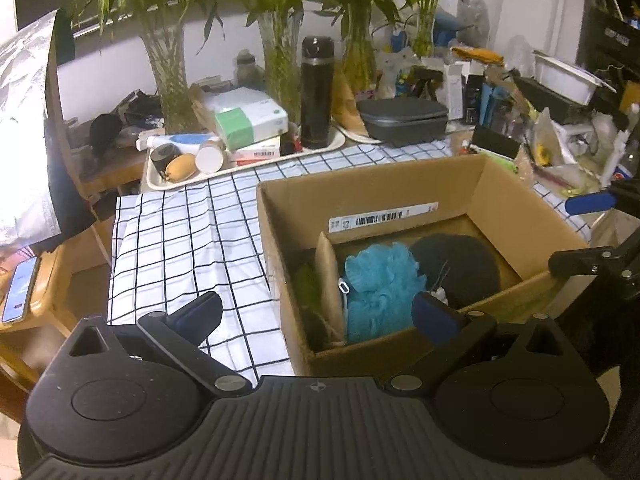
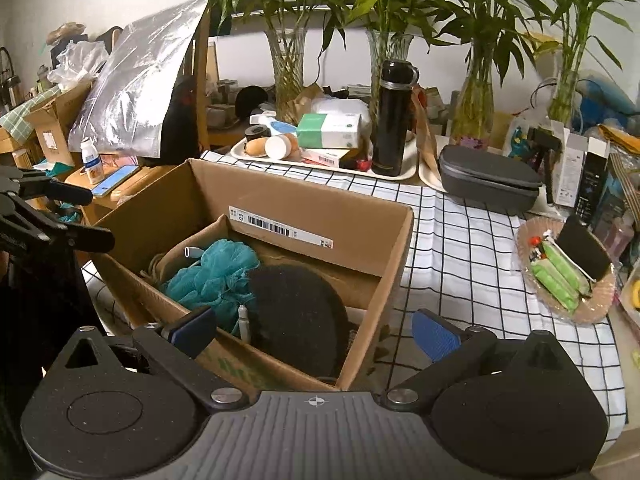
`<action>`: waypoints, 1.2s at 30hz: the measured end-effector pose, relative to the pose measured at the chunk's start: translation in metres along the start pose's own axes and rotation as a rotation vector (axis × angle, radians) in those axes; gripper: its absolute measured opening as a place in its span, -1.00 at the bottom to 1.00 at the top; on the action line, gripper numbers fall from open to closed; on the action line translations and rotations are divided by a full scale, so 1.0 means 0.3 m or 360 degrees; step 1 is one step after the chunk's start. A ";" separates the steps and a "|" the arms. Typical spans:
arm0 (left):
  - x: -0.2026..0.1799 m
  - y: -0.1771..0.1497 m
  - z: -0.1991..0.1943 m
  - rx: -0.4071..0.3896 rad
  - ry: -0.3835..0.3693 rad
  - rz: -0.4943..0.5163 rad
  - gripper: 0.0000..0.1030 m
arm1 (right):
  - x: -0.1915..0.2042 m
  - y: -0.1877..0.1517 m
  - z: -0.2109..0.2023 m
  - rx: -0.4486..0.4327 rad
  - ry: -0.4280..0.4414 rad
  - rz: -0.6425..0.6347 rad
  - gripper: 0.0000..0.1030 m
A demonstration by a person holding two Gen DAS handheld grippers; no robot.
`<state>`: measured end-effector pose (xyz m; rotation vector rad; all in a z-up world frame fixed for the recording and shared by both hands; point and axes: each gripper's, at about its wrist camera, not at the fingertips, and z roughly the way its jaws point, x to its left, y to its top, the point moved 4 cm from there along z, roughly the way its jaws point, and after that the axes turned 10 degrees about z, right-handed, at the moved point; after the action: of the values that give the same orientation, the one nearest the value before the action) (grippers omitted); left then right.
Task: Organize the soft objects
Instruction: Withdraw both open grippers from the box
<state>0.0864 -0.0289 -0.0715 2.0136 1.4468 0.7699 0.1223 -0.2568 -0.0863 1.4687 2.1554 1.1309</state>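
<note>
Left wrist view: one cardboard box (image 1: 400, 216) sits on the checked desk (image 1: 180, 232), one cardboard divider (image 1: 330, 284) standing inside it. Right of the divider lie one blue mesh bath pouf (image 1: 380, 284) and one black round pad (image 1: 460, 268), touching each other. Left of the divider, something green and dark lies low in the narrow compartment; cannot tell what. Left tool (image 1: 324, 312): fingers spread wide, nothing between them, one finger over the cloth, the other above the box's near rim. Open checked cloth lies left of the box, up to the desk's left edge.

Right wrist view: right tool (image 2: 312, 332) also spread, pinching nothing, straddling the box's near right corner. Counted at the far edge: four glass vases of bamboo, one black flask (image 2: 392, 120), one grey case (image 2: 488, 182). One basket (image 2: 576, 312) sits at the right edge. Bare cloth separates box and basket.
</note>
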 end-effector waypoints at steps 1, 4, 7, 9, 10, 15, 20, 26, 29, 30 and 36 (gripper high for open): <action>0.002 -0.001 -0.001 -0.0004 0.0001 0.0000 1.00 | 0.000 -0.001 0.001 0.0001 -0.0002 -0.0001 1.00; 0.006 0.000 -0.003 -0.0003 -0.0006 -0.0005 1.00 | 0.000 -0.002 0.001 -0.0001 -0.0005 0.0000 1.00; 0.012 -0.001 0.002 0.0006 -0.0017 -0.0023 1.00 | 0.000 -0.002 0.003 0.0001 -0.0005 0.0004 1.00; 0.014 -0.003 0.003 0.0006 -0.0020 -0.0029 1.00 | -0.001 -0.001 0.003 0.0002 -0.0003 0.0004 1.00; 0.014 -0.003 0.003 0.0005 -0.0020 -0.0029 1.00 | -0.001 -0.001 0.004 0.0003 -0.0003 0.0004 1.00; 0.008 -0.002 0.004 -0.0003 -0.0003 -0.0002 1.00 | -0.001 0.000 0.003 0.0002 -0.0004 0.0004 1.00; 0.007 0.000 0.007 0.0006 0.0003 0.0001 1.00 | -0.001 0.000 0.005 0.0001 -0.0005 0.0002 1.00; 0.004 -0.001 0.009 0.0013 0.0005 0.0003 1.00 | 0.001 0.000 0.004 0.0001 -0.0005 0.0003 1.00; 0.003 0.000 0.007 0.0015 0.0012 0.0007 1.00 | 0.001 0.000 0.004 0.0002 -0.0005 0.0003 1.00; 0.003 0.001 0.003 0.0015 0.0013 0.0012 1.00 | 0.001 0.000 0.004 0.0001 -0.0005 0.0004 1.00; -0.022 -0.007 -0.009 0.0042 -0.0036 0.0096 1.00 | 0.001 0.002 0.003 -0.0002 -0.0007 0.0007 1.00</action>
<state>0.0815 -0.0343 -0.0721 2.0874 1.3960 0.7545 0.1232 -0.2562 -0.0864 1.4742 2.1491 1.1296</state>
